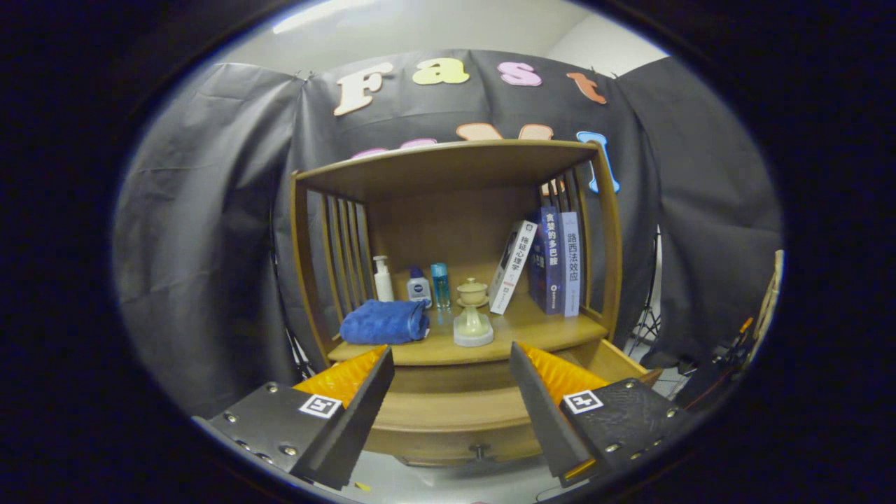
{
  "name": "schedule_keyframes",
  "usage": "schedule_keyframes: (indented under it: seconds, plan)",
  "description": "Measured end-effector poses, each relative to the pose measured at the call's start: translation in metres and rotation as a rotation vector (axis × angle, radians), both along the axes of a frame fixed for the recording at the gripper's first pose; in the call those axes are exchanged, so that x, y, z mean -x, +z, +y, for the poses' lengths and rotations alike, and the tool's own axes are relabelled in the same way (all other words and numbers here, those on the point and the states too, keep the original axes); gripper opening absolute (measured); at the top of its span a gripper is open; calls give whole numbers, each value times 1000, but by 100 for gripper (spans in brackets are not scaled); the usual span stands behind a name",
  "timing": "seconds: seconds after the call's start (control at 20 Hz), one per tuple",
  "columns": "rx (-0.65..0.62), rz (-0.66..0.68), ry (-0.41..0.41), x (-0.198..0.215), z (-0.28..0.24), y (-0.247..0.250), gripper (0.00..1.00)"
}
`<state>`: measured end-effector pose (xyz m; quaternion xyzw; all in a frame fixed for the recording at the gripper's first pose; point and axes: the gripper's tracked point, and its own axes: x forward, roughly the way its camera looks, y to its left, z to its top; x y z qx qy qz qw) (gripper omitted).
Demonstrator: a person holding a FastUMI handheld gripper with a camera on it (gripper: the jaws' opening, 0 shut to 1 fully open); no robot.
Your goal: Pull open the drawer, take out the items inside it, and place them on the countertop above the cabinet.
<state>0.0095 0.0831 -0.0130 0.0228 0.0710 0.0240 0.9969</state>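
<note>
A wooden cabinet [455,280] with slatted sides stands ahead of the gripper [451,371], whose fingers are spread wide, grasping nothing. The drawer [448,416] below the countertop [553,332] is pulled out between the fingers, its small knob [479,450] facing forward. On the countertop, a rolled blue towel [385,322] lies at the left front edge, a pale ceramic stand [473,329] mid-front; books [553,262] lean at the right.
</note>
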Motion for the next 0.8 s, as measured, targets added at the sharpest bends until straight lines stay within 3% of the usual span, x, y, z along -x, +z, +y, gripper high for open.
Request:
schedule_keyframes:
  seconds: [0.35,0.6,0.8]
  plan:
    - [56,7,34,40,3,-43,99]
    - [51,32,36,40,3,-88,99]
    - [50,59,-7,32,-10,-128,99]
